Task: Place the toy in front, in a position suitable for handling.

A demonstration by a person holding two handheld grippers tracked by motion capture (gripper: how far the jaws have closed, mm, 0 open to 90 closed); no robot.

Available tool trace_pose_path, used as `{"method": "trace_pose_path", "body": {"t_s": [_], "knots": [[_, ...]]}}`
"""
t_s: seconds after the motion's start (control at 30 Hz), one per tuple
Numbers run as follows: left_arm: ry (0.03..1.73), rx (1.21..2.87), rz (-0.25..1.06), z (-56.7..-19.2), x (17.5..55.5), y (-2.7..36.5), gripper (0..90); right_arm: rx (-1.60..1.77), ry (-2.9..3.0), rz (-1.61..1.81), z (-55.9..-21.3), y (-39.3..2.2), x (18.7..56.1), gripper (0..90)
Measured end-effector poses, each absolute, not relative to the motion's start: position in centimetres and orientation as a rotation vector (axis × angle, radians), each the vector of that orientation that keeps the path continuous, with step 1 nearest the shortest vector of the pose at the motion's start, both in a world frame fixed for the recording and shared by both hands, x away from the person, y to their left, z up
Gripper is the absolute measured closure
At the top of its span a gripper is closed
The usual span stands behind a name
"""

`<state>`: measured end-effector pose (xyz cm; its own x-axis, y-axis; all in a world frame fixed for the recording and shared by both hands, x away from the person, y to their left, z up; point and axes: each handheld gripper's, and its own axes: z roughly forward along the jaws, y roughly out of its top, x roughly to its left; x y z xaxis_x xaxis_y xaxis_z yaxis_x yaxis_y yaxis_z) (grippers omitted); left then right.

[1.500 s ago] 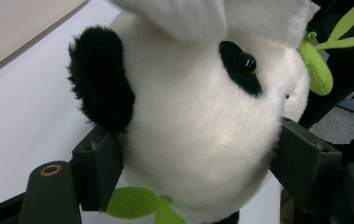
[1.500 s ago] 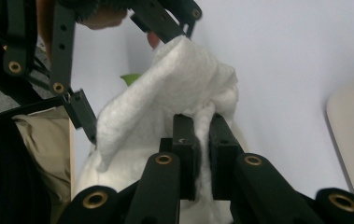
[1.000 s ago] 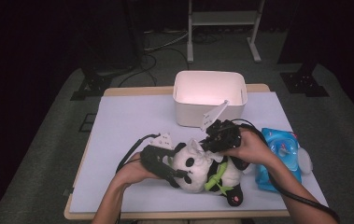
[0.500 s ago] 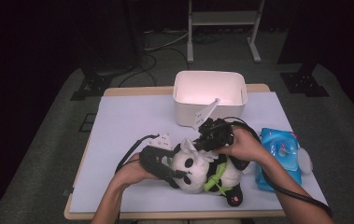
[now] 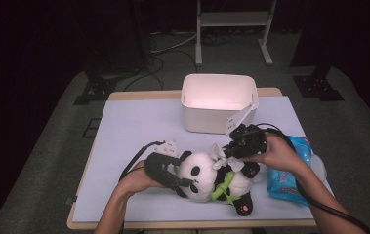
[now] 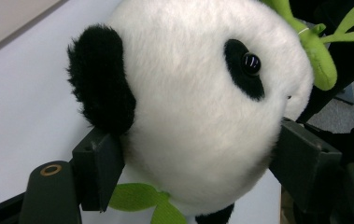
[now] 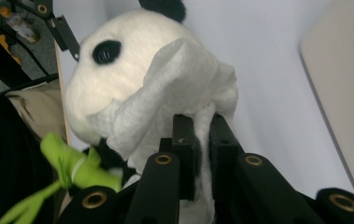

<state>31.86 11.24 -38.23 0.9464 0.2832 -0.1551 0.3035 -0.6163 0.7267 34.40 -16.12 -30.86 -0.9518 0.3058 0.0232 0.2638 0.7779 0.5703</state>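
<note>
The panda [image 5: 207, 178] lies on the surface [image 5: 138, 126] before me, the bin [image 5: 217, 103] behind it, the wipe pack [image 5: 290, 170] to its right.

Overhead light brightens the table [image 5: 138, 126] and glares in the white bin [image 5: 219, 100]; surroundings dark, close-ups soft.

The toy panda [image 5: 207, 178] lies on its back on my table, black-and-white plush with a green bamboo sprig at its chest, its head clamped at both sides in my left gripper [image 6: 198, 163]; a white wipe [image 7: 174, 88], crumpled, drapes over its face, pinched in my right gripper [image 7: 202, 135].
</note>
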Motion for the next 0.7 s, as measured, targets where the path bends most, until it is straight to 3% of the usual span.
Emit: {"method": "trace_pose_path", "body": {"t_s": [0.47, 0.7], "knots": [[0.415, 2.263, -0.05, -38.6, 31.8, 11.5, 23.9, 0.586, 2.871, 0.93, -31.2, -21.4, 33.3, 82.9], [0.422, 2.264, -0.075, -38.8, 31.7, 11.7, 22.7, 0.592, 2.875, 0.959, -31.6, -21.9, 33.0, 83.1]]}}
